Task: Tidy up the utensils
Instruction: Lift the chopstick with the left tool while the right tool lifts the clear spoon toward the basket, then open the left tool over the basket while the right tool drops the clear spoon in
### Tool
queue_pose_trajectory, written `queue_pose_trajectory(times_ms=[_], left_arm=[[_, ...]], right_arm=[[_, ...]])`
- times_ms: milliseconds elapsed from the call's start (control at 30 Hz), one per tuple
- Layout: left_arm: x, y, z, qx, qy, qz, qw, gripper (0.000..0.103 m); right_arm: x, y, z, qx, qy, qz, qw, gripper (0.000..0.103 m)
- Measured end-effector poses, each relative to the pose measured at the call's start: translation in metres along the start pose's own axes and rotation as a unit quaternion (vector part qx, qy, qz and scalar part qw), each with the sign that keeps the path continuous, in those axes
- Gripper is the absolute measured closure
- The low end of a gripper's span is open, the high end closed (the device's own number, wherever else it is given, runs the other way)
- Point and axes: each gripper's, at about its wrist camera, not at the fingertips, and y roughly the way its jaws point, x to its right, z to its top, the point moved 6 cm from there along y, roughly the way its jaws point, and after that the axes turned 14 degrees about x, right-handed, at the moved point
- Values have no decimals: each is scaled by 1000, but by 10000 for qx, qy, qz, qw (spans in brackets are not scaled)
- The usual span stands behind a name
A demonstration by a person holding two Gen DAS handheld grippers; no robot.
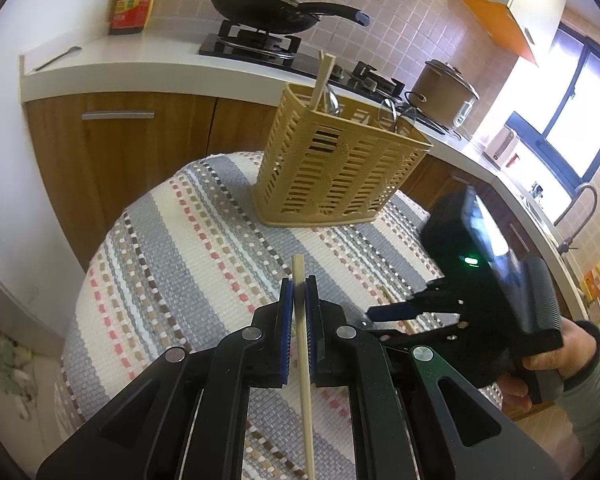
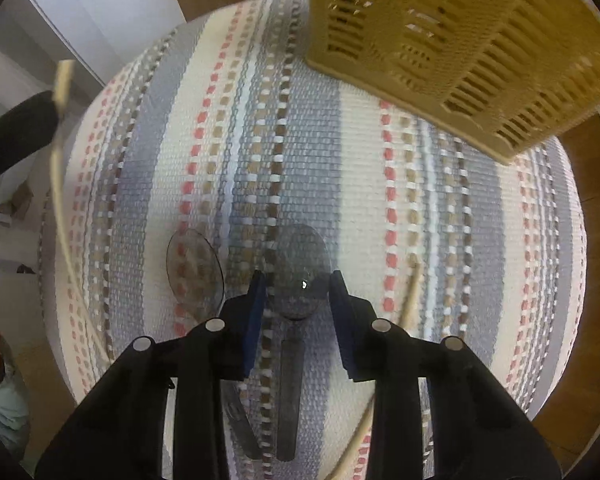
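My left gripper (image 1: 299,286) is shut on a wooden chopstick (image 1: 303,340) and holds it above the striped cloth (image 1: 172,248). A tan slotted utensil basket (image 1: 336,168) stands at the far side of the cloth, with a chopstick (image 1: 321,80) and clear spoons (image 1: 388,114) in it. My right gripper (image 2: 298,286) is open, its jaws either side of a clear spoon (image 2: 298,268) lying on the cloth. A second clear spoon (image 2: 194,268) lies to its left and a chopstick (image 2: 410,300) to its right. The basket (image 2: 460,48) shows at upper right. The held chopstick (image 2: 60,152) shows at far left.
Behind the table runs a kitchen counter (image 1: 140,60) with a frying pan (image 1: 268,8) on a stove, a bag (image 1: 134,0), a spoon (image 1: 58,58) and a rice cooker (image 1: 446,90). Wooden cabinets (image 1: 112,152) stand below. The right gripper body (image 1: 488,280) is at right.
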Motion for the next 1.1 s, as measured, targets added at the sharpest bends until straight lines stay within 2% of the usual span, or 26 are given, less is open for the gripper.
queue_pose_trajectory(times_ms=[167, 233, 400, 500, 600, 800, 867, 967, 1100], left_arm=[[10, -3, 10, 292, 51, -63, 9995, 99], [18, -9, 16, 521, 138, -77, 9985, 99], [34, -23, 31, 1000, 292, -138, 9945, 99], [45, -34, 45, 1324, 452, -54, 9901, 99], [60, -45, 67, 1694, 639, -22, 9835, 99], [94, -54, 125, 2458, 921, -40, 9649, 99], [102, -50, 142, 2650, 997, 35, 9591, 99], [109, -40, 168, 3016, 1194, 379, 9452, 99], [108, -14, 195, 3284, 1266, 654, 9337, 99]], right_arm=[[9, -46, -6, 881, 77, 167, 9959, 74], [10, -66, -10, 1236, 86, 216, 9921, 74], [8, -119, -17, 2241, 91, 243, 9742, 74], [10, -151, -22, 2842, 141, 303, 9582, 74], [13, -177, -21, 3453, 89, 190, 9383, 74], [45, -238, 17, 4696, 409, -158, 8818, 74], [62, -251, 36, 4946, 617, -222, 8667, 74], [85, -253, 63, 5110, 737, -354, 8557, 74], [112, -256, 95, 5331, 917, -528, 8394, 73]])
